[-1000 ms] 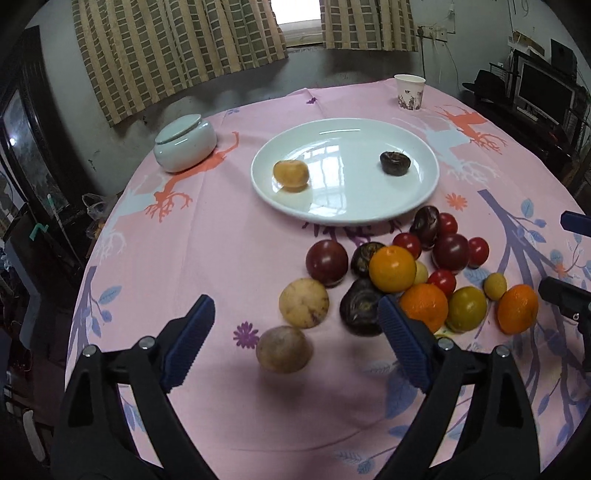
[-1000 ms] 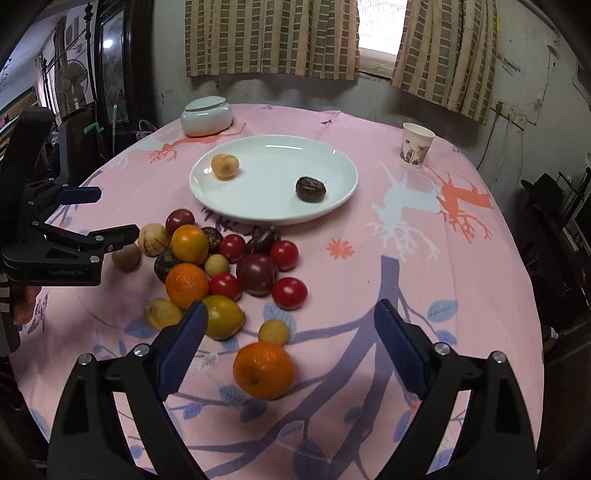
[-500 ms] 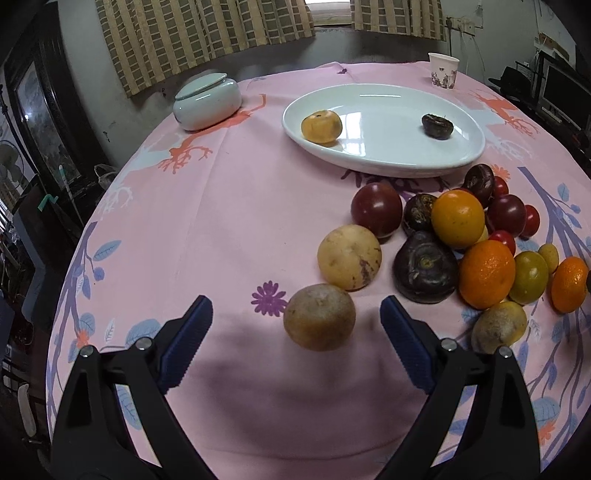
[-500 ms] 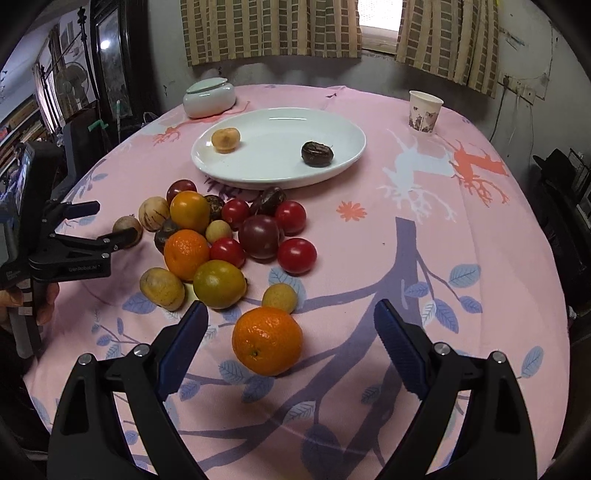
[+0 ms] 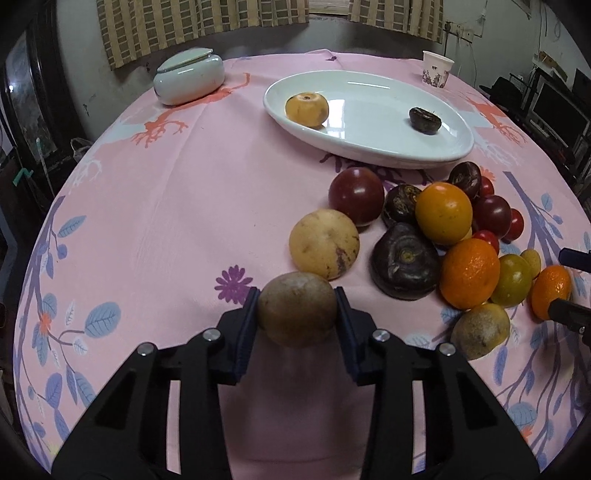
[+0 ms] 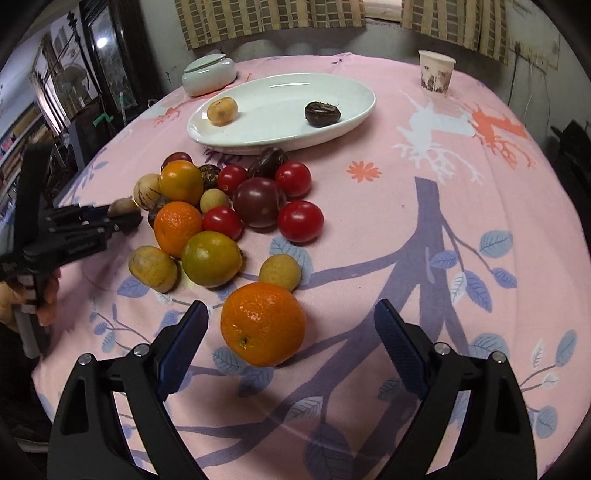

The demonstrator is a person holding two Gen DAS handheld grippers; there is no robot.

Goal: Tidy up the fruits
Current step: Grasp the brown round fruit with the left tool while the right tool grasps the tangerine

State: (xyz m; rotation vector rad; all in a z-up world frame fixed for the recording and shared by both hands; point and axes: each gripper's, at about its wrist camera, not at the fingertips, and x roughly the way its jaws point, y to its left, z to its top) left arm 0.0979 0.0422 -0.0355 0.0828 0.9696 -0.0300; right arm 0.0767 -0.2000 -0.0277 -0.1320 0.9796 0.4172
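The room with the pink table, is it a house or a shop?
Most likely a room in someone's home. A round table under a pink tablecloth holds a white plate and a paper cup, and checked curtains hang behind it.

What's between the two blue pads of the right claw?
An orange sits on the cloth between the open right claw's pads, touching neither. The right wrist view shows it.

A plate [image 6: 354,110] sits toward the bench's [image 6: 461,280] far edge, with two fruits [image 6: 221,110] lying in it, one at each end. A lidded jar [image 6: 209,75] stands behind its left end, and a cup [image 6: 435,73] near the far right edge. A fruit pile [image 6: 236,206] lies before the plate.
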